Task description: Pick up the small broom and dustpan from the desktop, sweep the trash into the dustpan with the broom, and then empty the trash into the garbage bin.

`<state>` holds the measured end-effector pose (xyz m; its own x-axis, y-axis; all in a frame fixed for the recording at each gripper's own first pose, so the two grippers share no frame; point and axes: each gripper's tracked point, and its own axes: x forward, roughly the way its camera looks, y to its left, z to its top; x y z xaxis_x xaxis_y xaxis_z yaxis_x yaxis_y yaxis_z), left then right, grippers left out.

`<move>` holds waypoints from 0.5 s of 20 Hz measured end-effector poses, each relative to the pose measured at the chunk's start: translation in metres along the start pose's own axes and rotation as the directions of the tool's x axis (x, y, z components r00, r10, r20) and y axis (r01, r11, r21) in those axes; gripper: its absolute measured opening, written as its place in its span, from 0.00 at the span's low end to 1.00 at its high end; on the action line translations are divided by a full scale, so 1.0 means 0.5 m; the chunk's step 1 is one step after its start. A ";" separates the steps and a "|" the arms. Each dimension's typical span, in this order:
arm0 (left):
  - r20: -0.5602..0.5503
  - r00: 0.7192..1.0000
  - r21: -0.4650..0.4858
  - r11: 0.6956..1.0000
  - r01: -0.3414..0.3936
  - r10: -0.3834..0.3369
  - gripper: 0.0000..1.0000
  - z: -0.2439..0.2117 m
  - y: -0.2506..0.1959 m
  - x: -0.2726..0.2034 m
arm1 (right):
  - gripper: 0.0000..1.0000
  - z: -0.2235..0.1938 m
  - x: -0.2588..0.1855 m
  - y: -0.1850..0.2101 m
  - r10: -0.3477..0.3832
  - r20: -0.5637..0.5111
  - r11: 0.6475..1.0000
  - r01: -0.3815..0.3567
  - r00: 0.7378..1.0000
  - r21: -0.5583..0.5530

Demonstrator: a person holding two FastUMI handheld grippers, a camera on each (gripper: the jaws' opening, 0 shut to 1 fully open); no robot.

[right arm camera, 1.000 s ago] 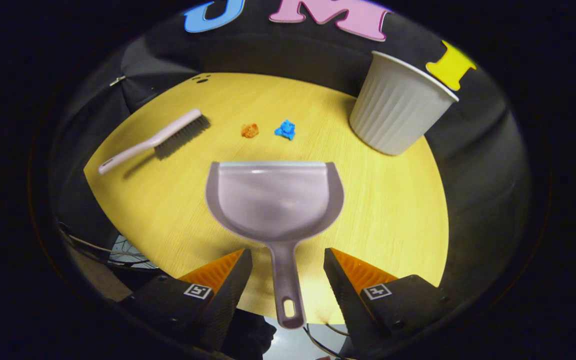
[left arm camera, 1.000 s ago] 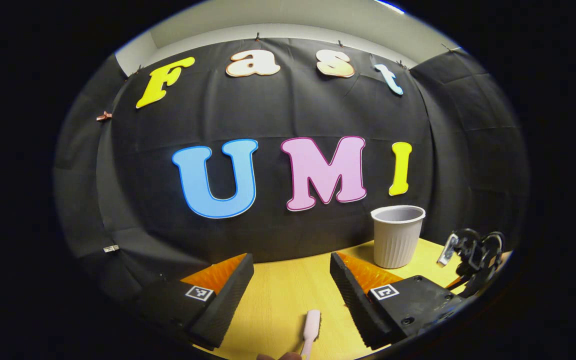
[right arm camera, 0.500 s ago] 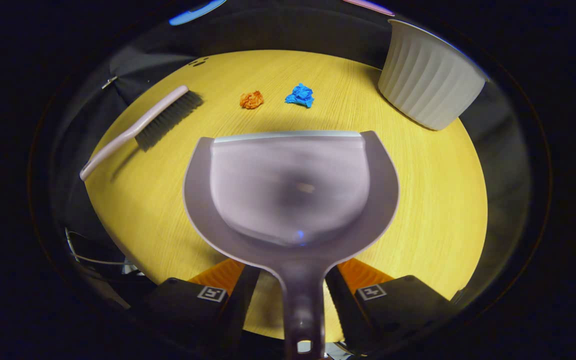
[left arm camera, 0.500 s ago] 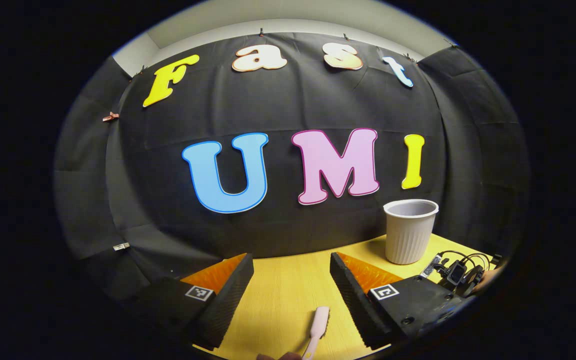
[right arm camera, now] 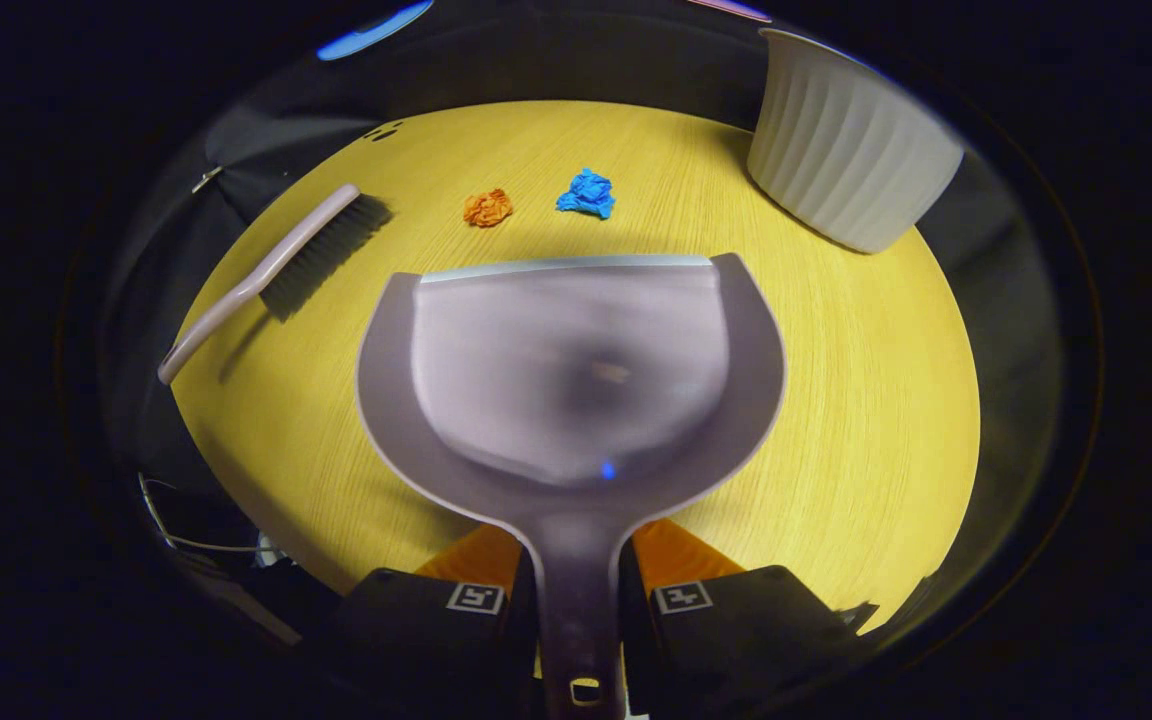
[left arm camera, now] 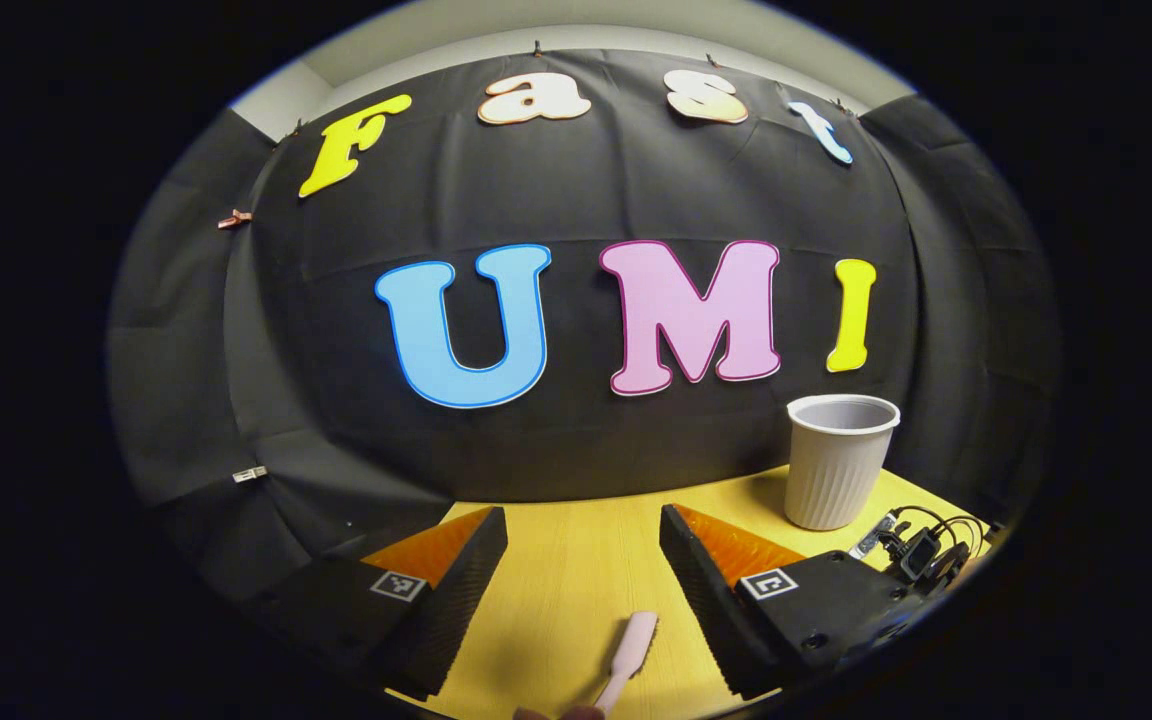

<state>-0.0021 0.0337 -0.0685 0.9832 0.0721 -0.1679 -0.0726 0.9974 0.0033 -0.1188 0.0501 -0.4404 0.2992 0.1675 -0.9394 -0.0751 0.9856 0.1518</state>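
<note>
Pick-up step in hand, by the look of it.

Left gripper view: left claw (left arm camera: 584,570) spread wide, holding nothing, aimed mostly at the booth wall. Pale handle tip of the small broom (left arm camera: 628,645) at 6 o'clock on the yellow worktop (left arm camera: 566,560), between the fingers but touched by neither. Ribbed garbage bin (left arm camera: 839,460) upright at 4 o'clock.

Right gripper view: broom (right arm camera: 271,270) lying at 10 o'clock, orange scrap (right arm camera: 487,207) and blue scrap (right arm camera: 586,193) at 12, bin (right arm camera: 848,165) at 1 to 2. Dustpan (right arm camera: 576,370) at centre, lip toward the scraps, handle running to 6 o'clock. Right claw (right arm camera: 576,600) drawn in tight on that handle, both fingers seemingly pressing it.

Next, probably: drop the left claw, centre on the broom handle, close.

Readable writing: none on broom, pan or bin; square coded markers on the claws only.
</note>
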 end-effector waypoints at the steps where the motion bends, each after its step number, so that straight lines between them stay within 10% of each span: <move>1: -0.008 1.000 -0.001 1.000 -0.001 0.001 0.98 -0.006 0.002 0.003 | 0.36 0.001 -0.002 0.001 0.002 0.000 1.000 -0.002 1.000 -0.012; 6: -0.167 0.984 -0.038 0.998 0.058 -0.064 0.98 -0.103 -0.008 0.027 | 0.37 0.012 -0.019 -0.005 0.009 0.035 0.994 -0.005 0.999 -0.112; 10: -0.435 0.888 -0.127 0.987 0.101 -0.147 0.98 -0.268 -0.017 0.026 | 0.37 0.018 -0.071 -0.015 0.027 0.067 0.988 -0.016 0.997 -0.151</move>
<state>-0.0114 0.0248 -0.2029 0.8110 -0.0860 -0.5787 0.0062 0.9903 -0.1385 -0.1202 0.0368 -0.4055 0.3602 0.1949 -0.9123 -0.2223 0.9677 0.1190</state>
